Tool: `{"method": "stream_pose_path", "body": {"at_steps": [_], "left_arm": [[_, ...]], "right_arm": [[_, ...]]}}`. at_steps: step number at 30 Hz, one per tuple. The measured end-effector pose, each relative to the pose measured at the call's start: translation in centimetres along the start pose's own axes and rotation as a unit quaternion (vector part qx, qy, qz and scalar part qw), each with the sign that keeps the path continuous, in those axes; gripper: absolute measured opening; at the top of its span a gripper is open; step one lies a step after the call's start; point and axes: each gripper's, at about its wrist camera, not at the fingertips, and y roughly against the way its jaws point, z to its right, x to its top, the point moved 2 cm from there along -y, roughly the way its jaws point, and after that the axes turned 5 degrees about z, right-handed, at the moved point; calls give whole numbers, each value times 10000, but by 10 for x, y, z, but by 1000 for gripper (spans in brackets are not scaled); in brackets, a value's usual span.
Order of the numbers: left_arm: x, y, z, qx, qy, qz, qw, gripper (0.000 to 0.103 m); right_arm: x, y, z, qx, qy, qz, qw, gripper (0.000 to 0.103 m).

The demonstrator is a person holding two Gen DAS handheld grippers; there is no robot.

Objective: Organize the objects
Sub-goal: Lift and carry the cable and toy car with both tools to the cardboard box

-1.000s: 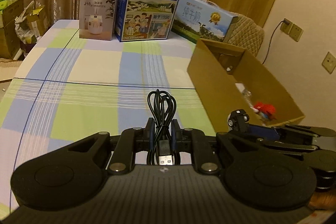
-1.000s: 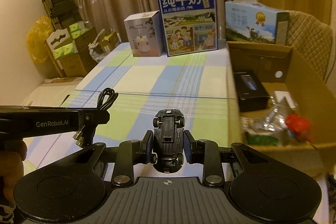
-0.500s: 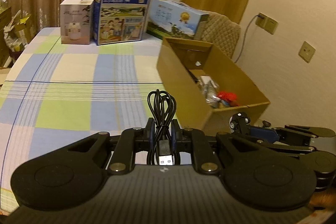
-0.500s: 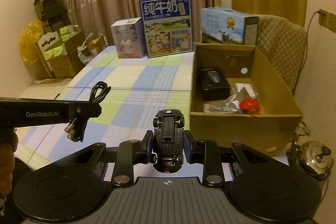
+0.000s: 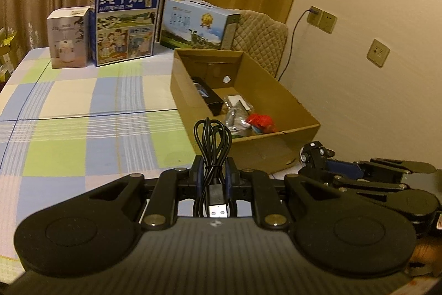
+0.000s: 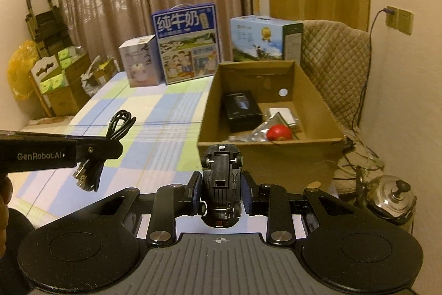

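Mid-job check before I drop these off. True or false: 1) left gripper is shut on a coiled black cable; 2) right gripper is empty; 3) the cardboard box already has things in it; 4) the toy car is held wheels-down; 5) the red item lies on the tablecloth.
1) True: the left gripper clamps the coiled black cable.
2) False: the right gripper is shut on a black toy car.
3) True: the cardboard box holds several items.
4) False: its underside faces the camera.
5) False: the red item lies inside the box.
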Motion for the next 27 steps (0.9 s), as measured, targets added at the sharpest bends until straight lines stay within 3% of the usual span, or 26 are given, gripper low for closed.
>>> {"method": "stream_pose_path", "body": {"at_steps": [27], "left_arm": [[-1,-19,22,-213,-58,-72,9997,12]], "right_arm": [[2,6,28,-204,-237,84,9995,27]]}}
